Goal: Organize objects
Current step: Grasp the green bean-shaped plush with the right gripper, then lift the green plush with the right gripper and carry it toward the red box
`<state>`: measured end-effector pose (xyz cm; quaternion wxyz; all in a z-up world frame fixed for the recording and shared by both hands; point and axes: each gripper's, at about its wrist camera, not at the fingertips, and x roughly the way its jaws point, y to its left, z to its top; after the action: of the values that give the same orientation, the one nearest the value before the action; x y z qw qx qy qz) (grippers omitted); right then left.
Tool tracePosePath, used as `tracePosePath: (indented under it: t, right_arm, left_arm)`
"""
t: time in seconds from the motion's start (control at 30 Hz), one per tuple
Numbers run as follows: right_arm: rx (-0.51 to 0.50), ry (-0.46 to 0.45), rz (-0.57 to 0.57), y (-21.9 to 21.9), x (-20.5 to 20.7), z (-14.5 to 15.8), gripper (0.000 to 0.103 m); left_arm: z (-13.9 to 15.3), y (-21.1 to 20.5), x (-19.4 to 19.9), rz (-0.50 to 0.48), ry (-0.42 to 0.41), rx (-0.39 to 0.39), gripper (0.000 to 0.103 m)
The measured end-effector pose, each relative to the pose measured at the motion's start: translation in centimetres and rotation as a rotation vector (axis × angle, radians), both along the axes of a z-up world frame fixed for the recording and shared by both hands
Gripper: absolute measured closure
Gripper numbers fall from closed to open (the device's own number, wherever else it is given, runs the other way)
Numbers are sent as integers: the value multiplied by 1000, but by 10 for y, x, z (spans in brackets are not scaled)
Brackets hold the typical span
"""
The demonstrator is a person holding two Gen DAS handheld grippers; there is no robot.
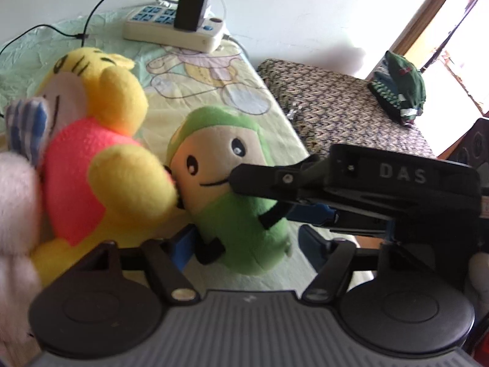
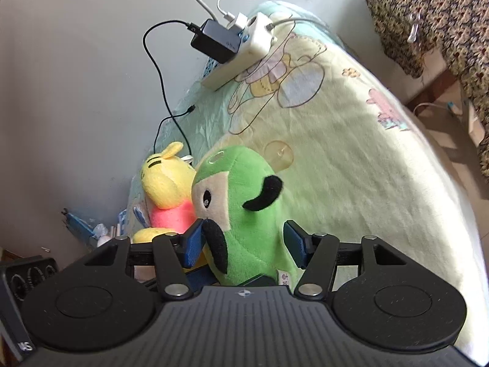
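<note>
Green plush [image 2: 244, 214] between spread right tongs [image 2: 244, 249].

We saw a green plush [image 2: 244, 214] with cream face, black limbs; yellow bear plush [image 1: 101, 153] in a pink shirt. Bedsheet [image 2: 351, 153] was pale yellow-green with a cartoon print. Power strip [image 1: 174, 30] was cream with blue sockets, black adapter [image 1: 191, 7] on it. Gripper pads [image 2: 192, 247] were blue, bodies black. Other cover [image 1: 351, 113] had a dark-and-tan speckled pattern.
</note>
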<state>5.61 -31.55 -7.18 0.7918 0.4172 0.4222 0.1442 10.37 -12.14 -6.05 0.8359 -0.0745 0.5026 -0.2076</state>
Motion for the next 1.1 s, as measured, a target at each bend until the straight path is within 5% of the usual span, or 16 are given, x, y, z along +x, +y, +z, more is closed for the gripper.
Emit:
tracePosePath:
  t: [0.27, 0.67, 1.1]
  right_arm:
    - [-8, -18, 8, 4, 0, 2, 52]
    - [7, 5, -26, -4, -48, 28, 53]
    - [-40, -93, 77, 56, -95, 73, 53]
  left_arm:
    - [0, 6, 3, 6, -7, 0, 40]
    - [26, -9, -40, -110, -52, 29, 40]
    - [67, 45, -105, -100, -150, 36, 41]
